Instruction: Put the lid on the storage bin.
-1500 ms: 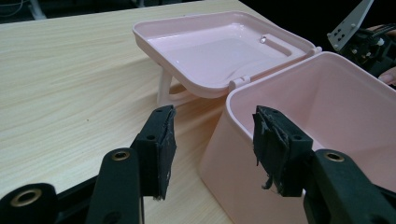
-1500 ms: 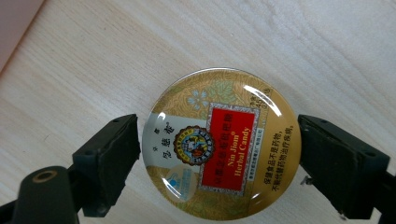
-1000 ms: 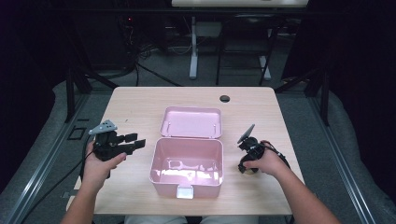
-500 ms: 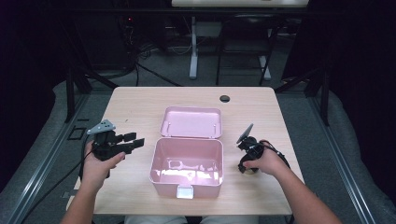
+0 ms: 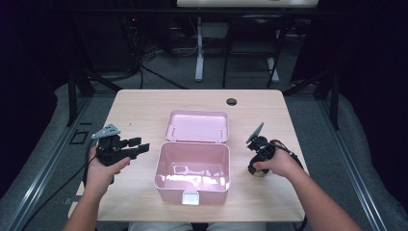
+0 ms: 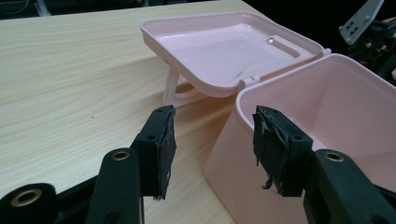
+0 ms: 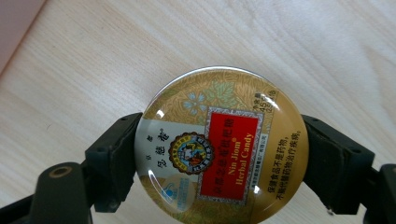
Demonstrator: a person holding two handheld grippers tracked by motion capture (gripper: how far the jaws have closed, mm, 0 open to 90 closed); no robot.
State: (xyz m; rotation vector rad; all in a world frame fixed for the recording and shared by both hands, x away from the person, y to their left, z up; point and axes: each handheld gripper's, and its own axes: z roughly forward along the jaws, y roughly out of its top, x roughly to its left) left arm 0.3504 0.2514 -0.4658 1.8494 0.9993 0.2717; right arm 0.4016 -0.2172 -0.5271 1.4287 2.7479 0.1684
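Near the table's (image 5: 144, 103) right edge, our right gripper (image 7: 219, 154) clamps a round gold candy tin (image 7: 219, 144) by its rim, beside the open pink box (image 5: 192, 166). Our left gripper (image 6: 212, 144) hangs parted and empty by the box's left wall.

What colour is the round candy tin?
Gold with a red label; the candy tin shows best in the right gripper view.

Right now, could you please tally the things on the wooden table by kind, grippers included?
Pink plastic box with hinged lid open: 1
Round gold candy tin: 1
Black two-jaw grippers, left gripper and right gripper: 2
Total: 4
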